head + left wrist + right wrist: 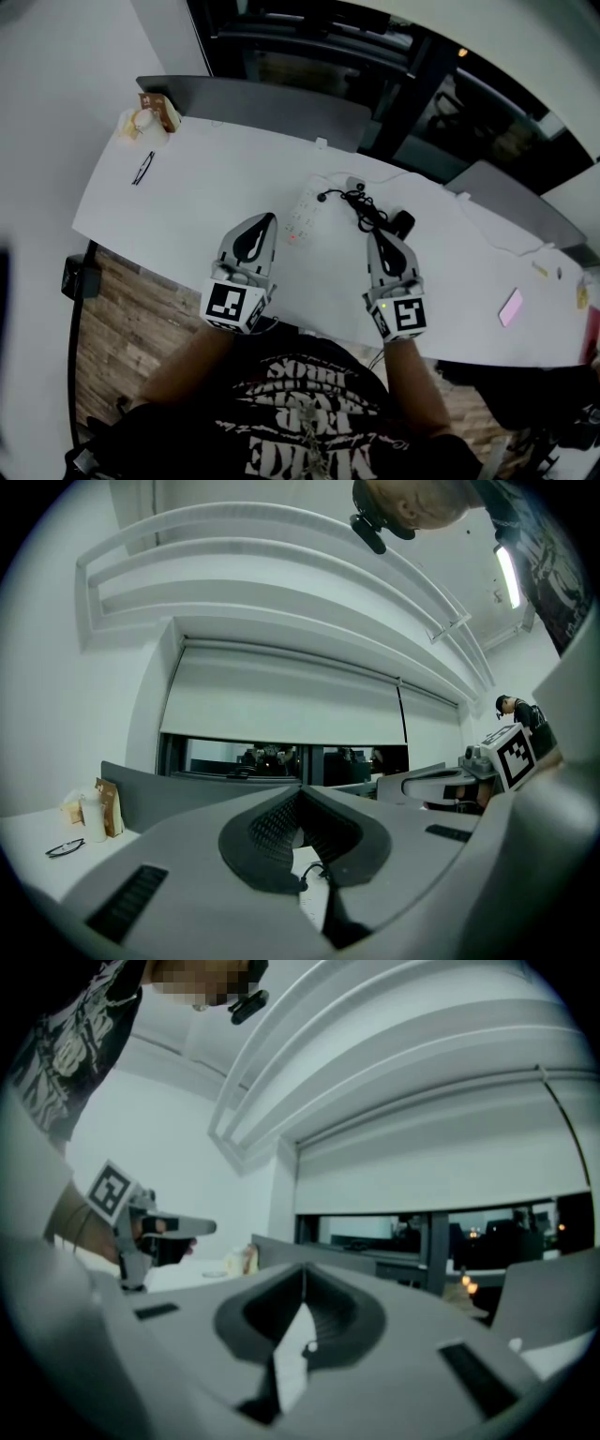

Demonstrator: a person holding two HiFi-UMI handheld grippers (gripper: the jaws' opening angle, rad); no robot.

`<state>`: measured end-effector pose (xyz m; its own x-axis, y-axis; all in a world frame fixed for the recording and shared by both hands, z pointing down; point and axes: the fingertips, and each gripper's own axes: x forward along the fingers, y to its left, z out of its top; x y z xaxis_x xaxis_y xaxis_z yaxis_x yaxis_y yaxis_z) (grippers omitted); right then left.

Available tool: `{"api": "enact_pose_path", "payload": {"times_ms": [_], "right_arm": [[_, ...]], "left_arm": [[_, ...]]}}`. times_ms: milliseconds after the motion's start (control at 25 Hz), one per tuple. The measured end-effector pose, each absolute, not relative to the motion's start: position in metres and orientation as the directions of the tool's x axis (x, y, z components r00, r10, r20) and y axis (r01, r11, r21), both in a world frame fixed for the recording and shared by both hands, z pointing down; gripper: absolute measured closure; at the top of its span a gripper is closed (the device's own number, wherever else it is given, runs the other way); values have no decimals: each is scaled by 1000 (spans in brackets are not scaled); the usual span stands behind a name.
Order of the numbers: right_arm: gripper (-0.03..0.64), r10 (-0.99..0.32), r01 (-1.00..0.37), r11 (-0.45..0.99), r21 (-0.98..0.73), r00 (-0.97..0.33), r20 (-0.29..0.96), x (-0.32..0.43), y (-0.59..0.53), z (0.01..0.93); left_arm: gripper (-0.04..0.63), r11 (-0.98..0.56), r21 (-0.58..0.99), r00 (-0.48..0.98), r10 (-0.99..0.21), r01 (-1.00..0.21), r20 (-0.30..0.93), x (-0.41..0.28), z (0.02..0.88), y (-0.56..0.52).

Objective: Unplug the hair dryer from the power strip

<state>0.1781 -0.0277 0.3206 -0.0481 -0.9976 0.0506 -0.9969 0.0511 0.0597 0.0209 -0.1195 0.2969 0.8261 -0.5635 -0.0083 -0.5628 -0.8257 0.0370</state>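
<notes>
On the far left corner of the white table (187, 202) a brown snack bag (159, 111) stands beside a pale cup (141, 122), with black glasses (142, 168) lying just nearer. The left gripper view shows those same things from the side, the bag upright, and also a lit ceiling lamp (509, 574) that the head view leaves out.

The left gripper (267, 225) points level toward the far edge, its jaws together at the tips and gripping nothing; through the gap behind the tips a bit of black cord shows. Just to its right lies the white power strip (303, 214), long axis running near to far with the far end leaning right and a red light at the near end. A black plug (322, 196) sits at its far end. From there the coiled cord (361, 202) runs right to the black hair dryer (404, 223), which lies on the table just beyond the right gripper (377, 239). It is partly hidden, so I cannot tell which way it points.

The right gripper's jaws are also together, empty. A pink flat object (511, 307) lies far right.

White lettering on the person's black shirt is too distorted to read; each gripper's cube bears square black-and-white markers.
</notes>
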Motion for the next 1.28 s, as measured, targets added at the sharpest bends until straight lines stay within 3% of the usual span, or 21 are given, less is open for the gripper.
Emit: {"api": "enact_pose_path", "payload": {"times_ms": [320, 880, 1280], "right_arm": [[580, -992, -997, 80, -15, -81, 93, 174, -34, 340], [580, -928, -985, 146, -89, -167, 332, 157, -96, 433], [578, -882, -981, 144, -133, -188, 432, 175, -152, 510]], "left_arm": [[569, -828, 36, 829, -558, -559, 30, 23, 313, -116], [569, -837, 109, 837, -511, -537, 196, 48, 395, -162], [569, -863, 145, 848, -422, -485, 322, 97, 466, -202]]}}
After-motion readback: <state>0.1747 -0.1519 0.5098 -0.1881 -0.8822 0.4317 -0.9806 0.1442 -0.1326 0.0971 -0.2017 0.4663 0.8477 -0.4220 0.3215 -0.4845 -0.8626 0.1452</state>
